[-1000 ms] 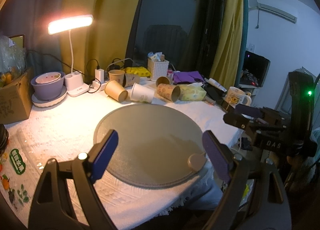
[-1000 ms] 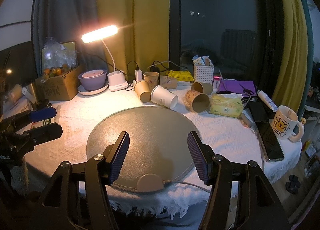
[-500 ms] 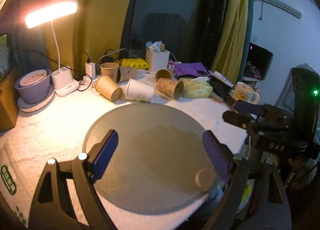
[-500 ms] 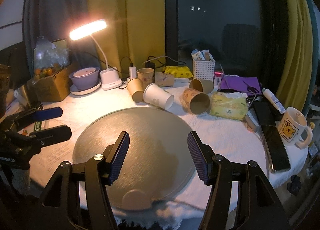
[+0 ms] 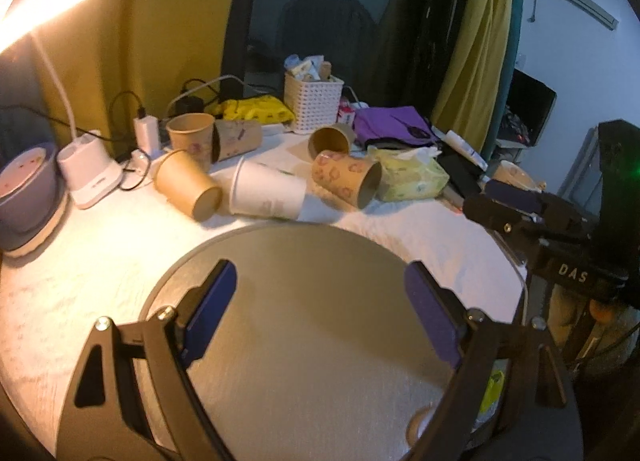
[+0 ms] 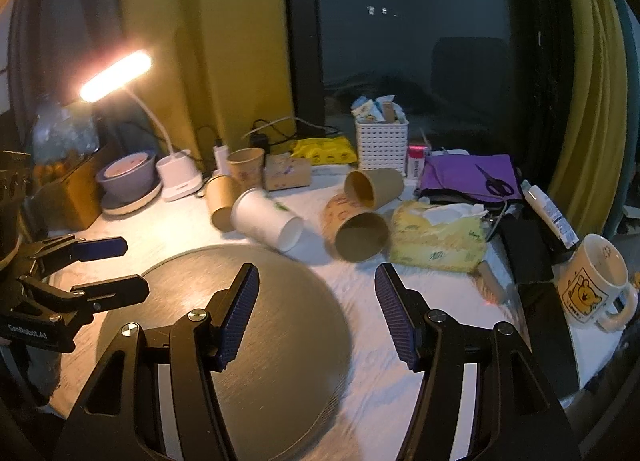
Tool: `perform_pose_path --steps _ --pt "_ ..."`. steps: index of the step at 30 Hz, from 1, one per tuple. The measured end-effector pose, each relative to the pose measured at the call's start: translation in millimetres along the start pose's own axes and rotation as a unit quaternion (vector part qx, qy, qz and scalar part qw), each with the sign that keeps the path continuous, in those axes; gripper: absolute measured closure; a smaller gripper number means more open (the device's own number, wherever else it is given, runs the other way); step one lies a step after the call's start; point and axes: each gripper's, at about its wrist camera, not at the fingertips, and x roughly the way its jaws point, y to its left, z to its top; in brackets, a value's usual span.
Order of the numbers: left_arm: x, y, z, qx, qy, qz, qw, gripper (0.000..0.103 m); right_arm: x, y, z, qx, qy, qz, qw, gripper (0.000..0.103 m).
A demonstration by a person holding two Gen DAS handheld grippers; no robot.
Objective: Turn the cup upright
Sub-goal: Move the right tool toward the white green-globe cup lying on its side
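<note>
Paper cups point(image 5: 187, 185): five tipped, one upright; both tools empty.

Paper cups point(image 5: 264, 192) — matt, brushed-metal round mat point(image 5: 304, 301), textured cloth point(image 5: 80, 253)

Left gripper point(image 5: 320, 301): jaws spread wide, nothing between, level, pointing forward. Right gripper point(image 6: 316, 309): jaws likewise wide apart, empty, hovering alongside, well apart from left.
</note>
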Motion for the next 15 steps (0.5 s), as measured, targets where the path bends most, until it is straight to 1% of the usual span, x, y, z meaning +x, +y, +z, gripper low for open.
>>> perform_pose_path --steps 6,8,15 --pt "44.4 4.9 21.9 -0.022 0.023 -0.008 0.9995 0.016 26.7 -28.3 10.6 0.011 0.009 -0.005 1.000 0.040" --pt "62.0 12.1 28.6 -0.045 0.034 -0.009 0.9984 0.016 36.2 -34.6 13.5 0.012 0.013 -0.004 1.000 0.040" --pt "108.1 32.1 45.5 -0.111 0.050 0.003 0.9925 0.016 73.8 -54.2 29.4 0.009 0.020 0.007 1.000 0.040"
